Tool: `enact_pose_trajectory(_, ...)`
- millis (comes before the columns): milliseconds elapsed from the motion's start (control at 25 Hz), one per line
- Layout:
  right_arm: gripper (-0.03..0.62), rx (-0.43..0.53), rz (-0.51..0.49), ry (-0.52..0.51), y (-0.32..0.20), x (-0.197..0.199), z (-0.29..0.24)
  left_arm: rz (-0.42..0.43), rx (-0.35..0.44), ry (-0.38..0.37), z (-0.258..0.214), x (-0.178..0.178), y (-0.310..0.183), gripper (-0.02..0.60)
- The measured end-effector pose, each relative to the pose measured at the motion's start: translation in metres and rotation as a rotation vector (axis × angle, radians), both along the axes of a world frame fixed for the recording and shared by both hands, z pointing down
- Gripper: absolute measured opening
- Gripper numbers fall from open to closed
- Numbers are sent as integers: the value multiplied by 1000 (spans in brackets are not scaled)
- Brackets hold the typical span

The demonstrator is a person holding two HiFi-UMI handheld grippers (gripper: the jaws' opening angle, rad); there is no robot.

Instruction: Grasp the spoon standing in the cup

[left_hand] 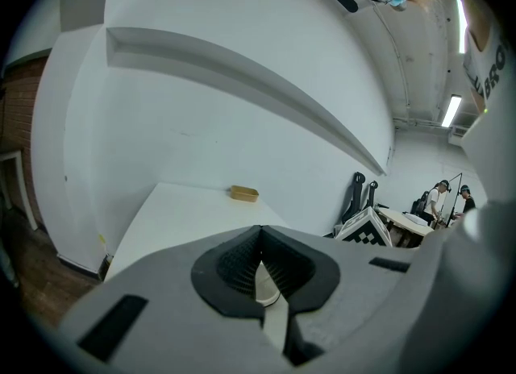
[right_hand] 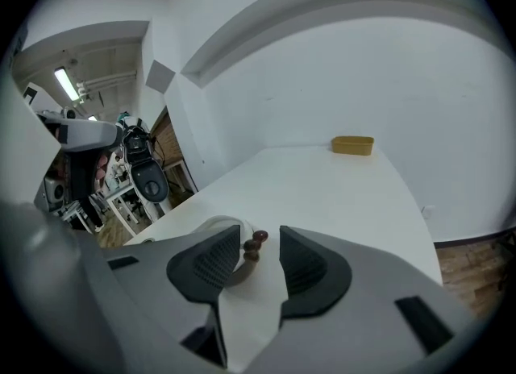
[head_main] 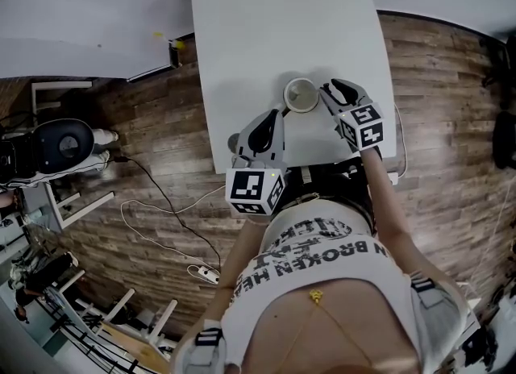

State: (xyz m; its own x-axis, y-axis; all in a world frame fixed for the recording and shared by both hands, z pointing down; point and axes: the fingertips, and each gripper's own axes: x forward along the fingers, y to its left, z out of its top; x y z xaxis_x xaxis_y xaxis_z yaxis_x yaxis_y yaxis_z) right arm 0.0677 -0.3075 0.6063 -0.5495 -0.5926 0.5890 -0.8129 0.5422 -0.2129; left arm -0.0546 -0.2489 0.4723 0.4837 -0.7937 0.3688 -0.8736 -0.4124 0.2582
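A white cup [head_main: 301, 95] stands on the white table [head_main: 266, 26], near its front edge. In the right gripper view the cup's rim [right_hand: 219, 227] shows just behind the left jaw. The spoon's brown beaded handle tip [right_hand: 254, 243] rises from the cup into the gap between the jaws. My right gripper [right_hand: 260, 255] is open, and its pads stand apart from the handle on both sides. In the head view the right gripper [head_main: 330, 93] is at the cup's right side. My left gripper [head_main: 276, 118] sits to the cup's lower left, and its jaws [left_hand: 260, 239] are shut with the tips together.
A small tan box [right_hand: 352, 145] lies at the table's far end, also seen as the tan box [left_hand: 243, 193] in the left gripper view. An office chair [head_main: 60, 145] and a loose cable [head_main: 161, 203] are on the wooden floor to the left. A white wall stands behind the table.
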Motion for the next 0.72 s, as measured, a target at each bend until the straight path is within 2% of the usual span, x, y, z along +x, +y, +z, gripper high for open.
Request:
enact_pose_trajectory(200,147,-45,-14,-46,2,-6,8,-13,-6,-11,2,-2,2,-3)
enact_pose_trajectory(320,146,-88,2,-114,2,-7,12,-22,-8,-12,4,-3,3,-2)
enact_pose_trajectory(480,82,-127,32,-199,1,-8,11,-32,-7,-12,3,-6,3,-2)
enact_pose_trajectory(720,61,-150,17,-240,3,-10,8,-33,2,-14,0,-5,5,-2)
